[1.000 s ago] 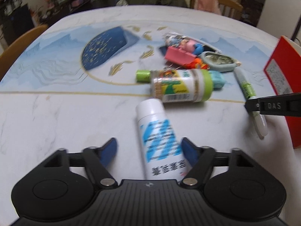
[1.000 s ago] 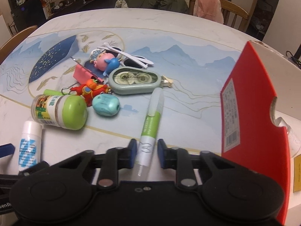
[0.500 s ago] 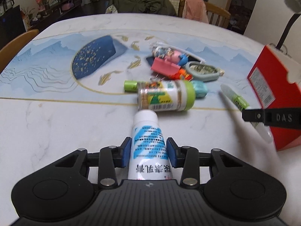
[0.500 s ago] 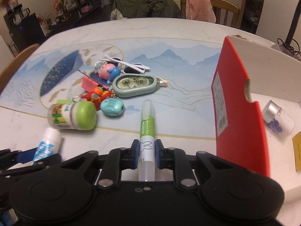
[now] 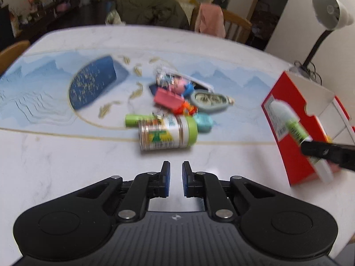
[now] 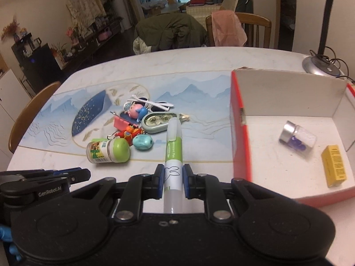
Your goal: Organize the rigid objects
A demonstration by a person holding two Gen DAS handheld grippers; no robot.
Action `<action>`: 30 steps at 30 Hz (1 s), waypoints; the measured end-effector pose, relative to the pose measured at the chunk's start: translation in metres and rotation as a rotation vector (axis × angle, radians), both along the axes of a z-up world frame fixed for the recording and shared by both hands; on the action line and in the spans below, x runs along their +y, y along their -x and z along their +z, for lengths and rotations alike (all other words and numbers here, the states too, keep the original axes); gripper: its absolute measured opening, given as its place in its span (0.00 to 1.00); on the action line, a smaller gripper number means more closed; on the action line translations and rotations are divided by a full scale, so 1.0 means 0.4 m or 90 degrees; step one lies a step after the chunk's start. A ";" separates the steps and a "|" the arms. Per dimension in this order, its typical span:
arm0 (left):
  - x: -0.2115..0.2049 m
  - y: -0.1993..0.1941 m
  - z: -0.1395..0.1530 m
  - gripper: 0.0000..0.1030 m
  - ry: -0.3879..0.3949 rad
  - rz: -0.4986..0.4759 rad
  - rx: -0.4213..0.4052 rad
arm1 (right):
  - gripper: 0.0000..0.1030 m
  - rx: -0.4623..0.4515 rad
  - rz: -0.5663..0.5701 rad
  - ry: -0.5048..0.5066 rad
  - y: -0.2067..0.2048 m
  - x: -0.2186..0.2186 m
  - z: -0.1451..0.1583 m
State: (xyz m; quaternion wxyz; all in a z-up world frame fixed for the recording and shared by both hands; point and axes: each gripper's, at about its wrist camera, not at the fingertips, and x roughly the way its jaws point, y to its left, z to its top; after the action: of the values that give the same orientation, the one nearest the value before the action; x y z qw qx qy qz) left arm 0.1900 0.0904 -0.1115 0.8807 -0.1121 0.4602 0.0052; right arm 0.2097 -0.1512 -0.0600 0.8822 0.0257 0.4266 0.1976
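Note:
My left gripper [image 5: 176, 168] hangs above bare marble, shut, with nothing between its blue pads. The white bottle with the blue label shows in neither view. My right gripper [image 6: 173, 170] is shut on a green and white pen [image 6: 174, 153], held off the table just left of the red box [image 6: 240, 133]. In the left wrist view the pen [image 5: 292, 122] hangs in front of the red box's wall [image 5: 286, 155]. A jar with a green lid [image 5: 166, 133] lies on its side at the front of a pile of small things.
The pile holds a grey-green tape dispenser [image 6: 157, 120], a teal egg [image 6: 142, 143], a pink clip [image 6: 121, 124] and a pig toy [image 6: 135, 110]. In the box lie a vial of purple bits [image 6: 297, 137] and a yellow carton [image 6: 335, 168]. A desk lamp [image 5: 332, 8] stands behind it.
My left gripper closed on the white bottle, then rose; now its pads are together and the bottle is gone from view. My right gripper lifted the pen and carried it toward the red box.

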 end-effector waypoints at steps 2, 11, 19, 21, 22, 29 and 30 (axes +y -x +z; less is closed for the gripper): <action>-0.004 0.009 -0.001 0.11 0.006 -0.009 0.007 | 0.15 -0.005 -0.003 -0.008 0.009 -0.015 0.010; -0.101 0.001 -0.041 0.74 0.054 -0.062 0.032 | 0.15 -0.016 -0.007 -0.027 0.035 -0.059 0.034; -0.250 -0.077 -0.086 0.74 0.061 -0.125 0.052 | 0.15 -0.029 -0.007 -0.027 0.043 -0.108 0.054; -0.285 -0.085 -0.094 0.74 0.051 -0.139 0.044 | 0.15 -0.034 -0.009 -0.023 0.041 -0.122 0.058; -0.299 -0.088 -0.095 0.74 0.046 -0.143 0.043 | 0.15 -0.035 -0.010 -0.023 0.038 -0.131 0.060; -0.379 -0.118 -0.118 0.72 0.002 -0.157 0.041 | 0.15 -0.045 -0.014 -0.022 0.019 -0.190 0.072; -0.385 -0.118 -0.118 0.72 -0.004 -0.156 0.039 | 0.15 -0.047 -0.016 -0.024 0.016 -0.200 0.074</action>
State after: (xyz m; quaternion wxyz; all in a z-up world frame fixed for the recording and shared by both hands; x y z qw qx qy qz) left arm 0.2374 -0.0634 -0.1586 0.8607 -0.0519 0.4969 -0.0977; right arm 0.2032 -0.2313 -0.0305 0.8992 0.0402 0.3896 0.1949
